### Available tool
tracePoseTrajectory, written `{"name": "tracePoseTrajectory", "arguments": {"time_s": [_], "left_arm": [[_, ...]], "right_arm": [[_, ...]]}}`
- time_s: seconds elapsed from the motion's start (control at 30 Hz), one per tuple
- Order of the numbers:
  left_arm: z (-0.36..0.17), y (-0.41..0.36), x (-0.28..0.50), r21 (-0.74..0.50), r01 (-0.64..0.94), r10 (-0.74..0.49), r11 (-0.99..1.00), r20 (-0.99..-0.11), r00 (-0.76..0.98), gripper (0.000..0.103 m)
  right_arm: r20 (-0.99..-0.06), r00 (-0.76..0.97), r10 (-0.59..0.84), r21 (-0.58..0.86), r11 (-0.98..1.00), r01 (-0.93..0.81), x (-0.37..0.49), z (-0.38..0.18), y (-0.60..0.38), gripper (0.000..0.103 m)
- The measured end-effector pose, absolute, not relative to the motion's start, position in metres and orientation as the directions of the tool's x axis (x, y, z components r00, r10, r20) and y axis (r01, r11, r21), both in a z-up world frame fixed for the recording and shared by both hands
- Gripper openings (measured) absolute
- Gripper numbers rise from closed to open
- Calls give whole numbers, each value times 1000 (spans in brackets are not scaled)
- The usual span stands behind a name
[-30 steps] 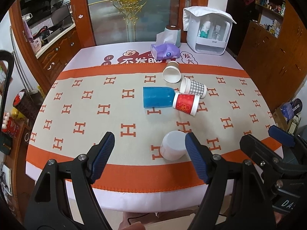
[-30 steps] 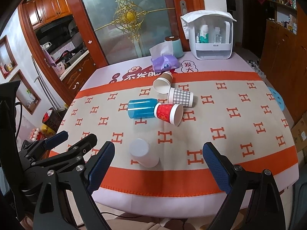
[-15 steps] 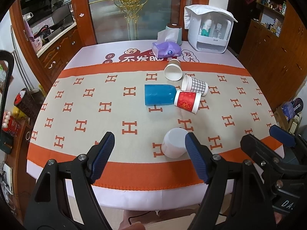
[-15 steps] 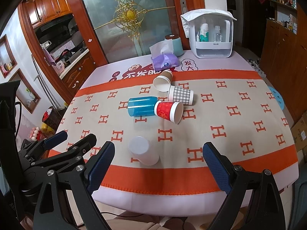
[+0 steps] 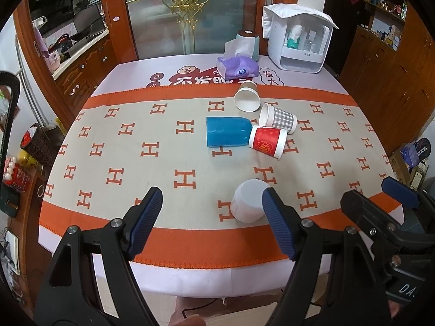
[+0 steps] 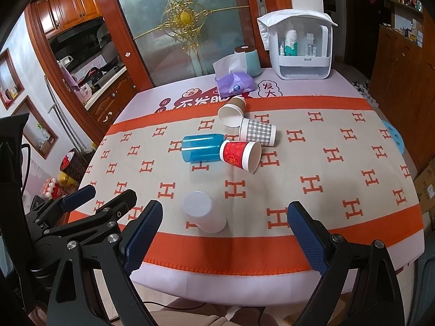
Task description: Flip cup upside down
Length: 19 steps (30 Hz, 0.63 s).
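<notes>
A white cup [image 5: 248, 203] stands upside down near the table's front edge; it also shows in the right wrist view [image 6: 203, 212]. Further back lie on their sides a blue cup [image 5: 227, 135], a red cup [image 5: 267, 141], a grey checked cup [image 5: 277, 118] and a brown paper cup [image 5: 246, 96]. My left gripper [image 5: 212, 222] is open and empty, short of the table's front edge, its right finger just in front of the white cup. My right gripper [image 6: 224, 240] is open and empty, also at the front edge, with the white cup between and beyond its fingers.
An orange and beige cloth [image 5: 130, 146] covers the table. A purple tissue pack [image 5: 237, 66], a teal roll [image 5: 248, 42] and a white storage box [image 5: 299, 40] stand at the back. Wooden cabinets flank the table. The other gripper shows at each view's edge.
Both grippers have drifted slightly toward the table, so the cups sit a little lower and larger in view. The cups have not moved. Both grippers stay open.
</notes>
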<state>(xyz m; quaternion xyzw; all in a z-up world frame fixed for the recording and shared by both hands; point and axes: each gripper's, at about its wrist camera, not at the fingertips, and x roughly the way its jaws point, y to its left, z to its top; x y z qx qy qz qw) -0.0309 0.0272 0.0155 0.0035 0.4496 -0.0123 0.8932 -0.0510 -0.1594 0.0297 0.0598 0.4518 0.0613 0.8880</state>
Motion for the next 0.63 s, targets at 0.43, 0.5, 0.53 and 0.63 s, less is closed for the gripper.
{"name": "tracePoseTrajectory", "arguments": {"time_s": [0.43,0.5,0.53,0.63], "left_arm": [[15,28,-30,-4,25,-18,1000,-805,594,74],[15,28,-30,-3,24,-17,1000,-805,593,74],[14,29,-30,-3,23,-16,1000,-806,592,74],[14,29,-29,-2,22,-14,1000,-807,591,74]], "right_arm": [[-797,580,165,164,985,-56,-47,27,-159,94],[-797,581,165,163,985,-56,-47,27,-159,94],[-797,581,164,163,985,-56,-47,28,-159,94],[-797,581,165,163,985,-55,-47,28,-159,94]]}}
